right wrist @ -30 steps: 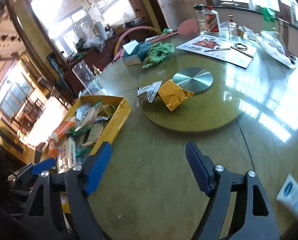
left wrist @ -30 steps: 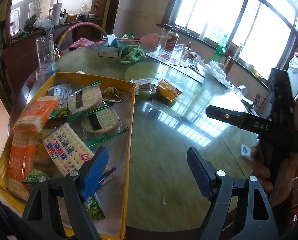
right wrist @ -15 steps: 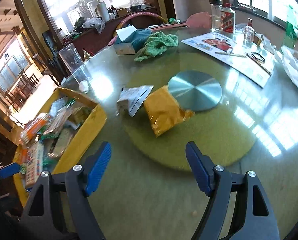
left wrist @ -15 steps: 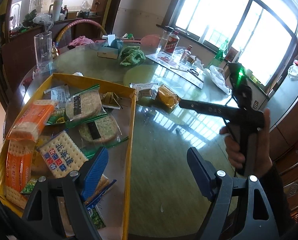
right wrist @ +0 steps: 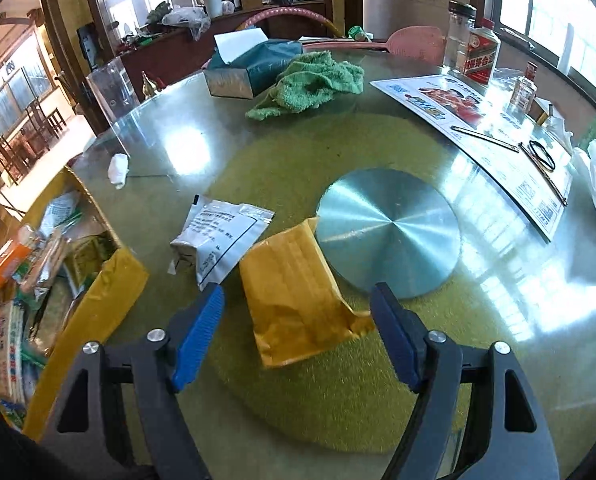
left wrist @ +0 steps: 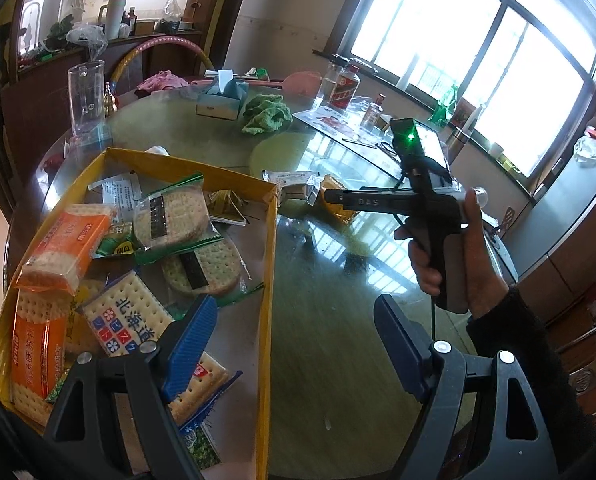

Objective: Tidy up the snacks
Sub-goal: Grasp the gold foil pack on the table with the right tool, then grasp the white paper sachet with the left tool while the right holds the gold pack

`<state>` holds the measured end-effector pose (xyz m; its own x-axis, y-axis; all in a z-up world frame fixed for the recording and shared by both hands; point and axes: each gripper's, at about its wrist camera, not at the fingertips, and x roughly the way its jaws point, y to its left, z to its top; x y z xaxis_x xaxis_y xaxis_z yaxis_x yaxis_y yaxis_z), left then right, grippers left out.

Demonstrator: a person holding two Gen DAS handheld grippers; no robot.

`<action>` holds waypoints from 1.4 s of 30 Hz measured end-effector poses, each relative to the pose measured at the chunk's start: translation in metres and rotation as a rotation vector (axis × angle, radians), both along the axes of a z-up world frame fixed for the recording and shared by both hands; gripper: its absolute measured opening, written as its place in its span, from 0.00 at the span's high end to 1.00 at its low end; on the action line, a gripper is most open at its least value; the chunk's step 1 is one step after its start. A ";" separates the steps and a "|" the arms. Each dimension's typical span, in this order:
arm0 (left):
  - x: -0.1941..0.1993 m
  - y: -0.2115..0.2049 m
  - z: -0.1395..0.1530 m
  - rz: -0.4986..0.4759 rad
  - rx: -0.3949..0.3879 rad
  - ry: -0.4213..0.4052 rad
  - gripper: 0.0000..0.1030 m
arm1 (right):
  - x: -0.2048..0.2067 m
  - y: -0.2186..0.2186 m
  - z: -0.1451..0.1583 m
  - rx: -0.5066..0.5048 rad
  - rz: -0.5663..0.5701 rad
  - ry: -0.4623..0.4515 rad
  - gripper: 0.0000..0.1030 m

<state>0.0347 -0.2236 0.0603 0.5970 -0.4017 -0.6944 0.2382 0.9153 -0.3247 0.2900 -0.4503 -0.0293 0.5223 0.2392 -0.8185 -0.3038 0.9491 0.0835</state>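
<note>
A yellow snack packet point(right wrist: 294, 300) lies on the green mat, with a white packet point(right wrist: 218, 236) just left of it. My right gripper point(right wrist: 298, 330) hovers over the yellow packet's near end; its jaws are closing, the packet lies between them, and the pads stand clear of it. The yellow box point(left wrist: 270, 264) holds several cracker and biscuit packs point(left wrist: 122, 320). My left gripper point(left wrist: 294, 344) is open over the box's right wall with nothing between its fingers. In the left wrist view a hand holds the right gripper point(left wrist: 334, 196) above the two packets.
A round metal disc point(right wrist: 386, 236) sits right of the yellow packet. Farther back are a green cloth point(right wrist: 310, 84), a tissue box point(right wrist: 250, 68), a printed sheet point(right wrist: 478, 120) and bottles point(right wrist: 480, 54). A clear jug point(left wrist: 84, 96) stands beyond the box. The glass tabletop point(left wrist: 338, 340) reflects the window.
The right gripper has swung left across the table and come down over the yellow packet, which now lies between its jaws. The left gripper has stayed over the box.
</note>
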 end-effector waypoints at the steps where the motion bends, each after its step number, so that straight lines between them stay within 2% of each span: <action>1: 0.000 0.001 0.000 -0.001 -0.001 -0.001 0.21 | 0.002 0.002 -0.001 -0.004 0.001 0.001 0.30; 4: 0.001 0.002 0.000 0.001 0.001 -0.003 0.21 | 0.006 0.008 -0.007 -0.043 0.001 -0.001 0.36; 6: 0.001 0.003 0.000 0.002 0.000 -0.003 0.21 | 0.008 0.011 -0.012 -0.062 0.004 0.010 0.45; 9: 0.001 0.004 0.000 0.005 -0.001 -0.003 0.21 | 0.003 0.009 -0.015 -0.063 0.007 0.013 0.50; 14: 0.001 0.002 0.000 -0.006 -0.001 -0.002 0.21 | -0.007 0.007 -0.014 -0.066 -0.002 0.031 0.52; 20: 0.011 -0.008 -0.005 -0.033 0.014 0.030 0.21 | -0.047 -0.015 -0.014 -0.072 -0.115 0.081 0.53; 23: 0.020 -0.019 -0.006 -0.061 0.045 0.047 0.21 | -0.075 -0.030 -0.014 -0.051 -0.173 0.106 0.53; 27: 0.045 -0.039 -0.006 -0.109 0.080 0.085 0.21 | -0.113 -0.053 -0.016 0.018 -0.220 0.123 0.54; 33: 0.100 -0.071 -0.011 -0.138 0.144 0.146 0.21 | -0.152 -0.072 -0.018 0.057 -0.268 0.114 0.54; 38: 0.151 -0.103 -0.018 -0.137 0.216 0.189 0.21 | -0.166 -0.076 -0.020 0.079 -0.278 0.085 0.54; 42: 0.184 -0.115 -0.033 -0.139 0.215 0.268 0.21 | -0.169 -0.081 -0.021 0.128 -0.286 0.075 0.53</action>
